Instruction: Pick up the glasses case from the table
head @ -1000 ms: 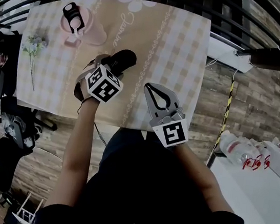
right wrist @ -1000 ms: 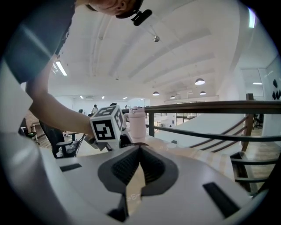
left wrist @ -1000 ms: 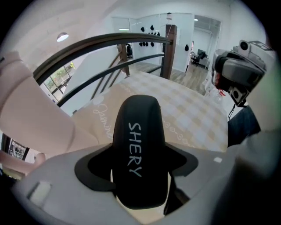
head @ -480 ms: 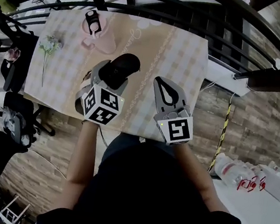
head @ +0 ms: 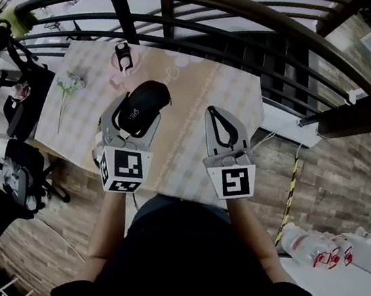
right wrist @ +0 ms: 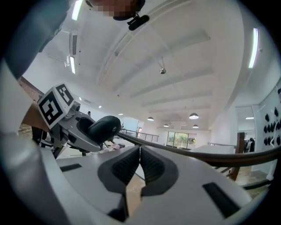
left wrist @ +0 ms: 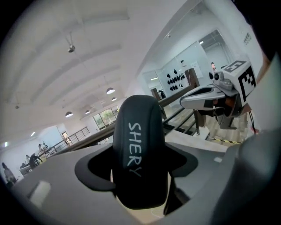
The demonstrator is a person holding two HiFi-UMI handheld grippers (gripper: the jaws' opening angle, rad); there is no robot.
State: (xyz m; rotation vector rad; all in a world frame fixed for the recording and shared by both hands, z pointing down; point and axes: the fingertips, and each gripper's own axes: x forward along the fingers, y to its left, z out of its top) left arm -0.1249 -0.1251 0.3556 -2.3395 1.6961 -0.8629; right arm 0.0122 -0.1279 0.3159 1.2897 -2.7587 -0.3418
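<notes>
Clear above the checked table [head: 194, 138], the left gripper [head: 138, 108] has its jaws clamped across the middle of the black glasses case [head: 144, 102], while the right gripper [head: 221, 115] has its jaws together on nothing; the case looks a light, rigid, perhaps slippery shell, so a mid-body hold suits it.
</notes>
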